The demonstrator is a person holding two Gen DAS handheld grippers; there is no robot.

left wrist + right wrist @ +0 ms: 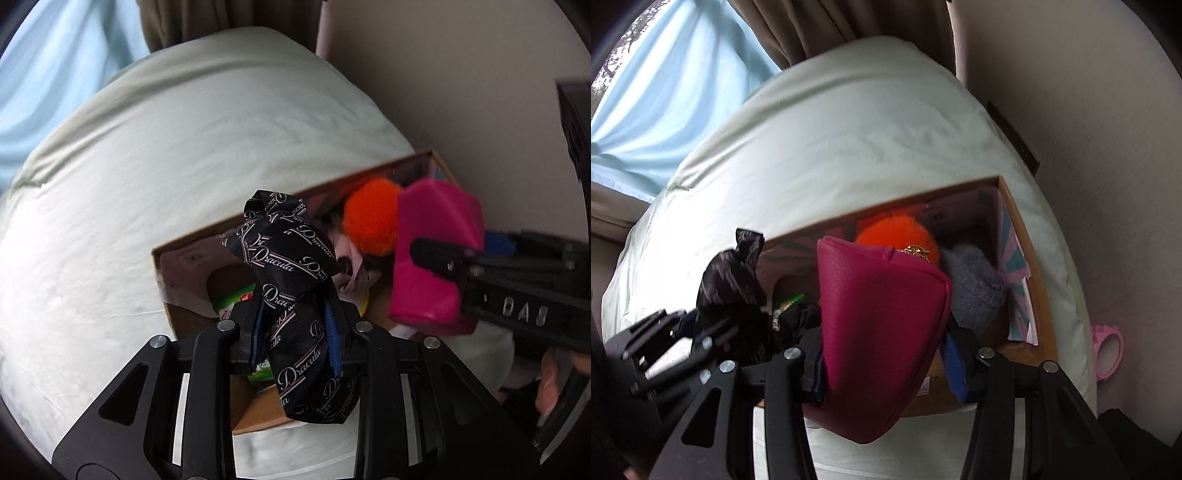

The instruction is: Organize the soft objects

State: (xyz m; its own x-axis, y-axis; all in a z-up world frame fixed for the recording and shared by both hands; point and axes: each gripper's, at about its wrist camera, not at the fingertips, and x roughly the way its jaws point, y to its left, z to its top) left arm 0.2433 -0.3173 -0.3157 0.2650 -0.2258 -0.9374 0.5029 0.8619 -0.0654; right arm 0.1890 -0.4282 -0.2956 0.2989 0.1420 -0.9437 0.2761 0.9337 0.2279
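The box (184, 254) is sitting on the bed (129, 184), its right side lying close to the wall (461, 92), while bare sheet is stretching away to the left and far side. The left gripper (295, 325) is clamping the black tie (295, 280), which is bunching between the blue pads (331, 332) and hanging over the box's near left part. The right gripper (886, 365) is squeezing the pink pouch (879, 325), which is hovering over the box's near edge. The tie is glossy, printed with repeating white "Dracula" lettering; the pouch is pebbled, with a gold zip pull. Inside the box, an orange pompom (897, 232) is lying at the far side, touching a grey fluffy item (975, 291) to its right. The sheet is pale green and creased. Blue curtains (683, 92) and brown drapes (831, 22) are hanging at the far end, and a pink roller (1108, 350) is lying on the floor at right.
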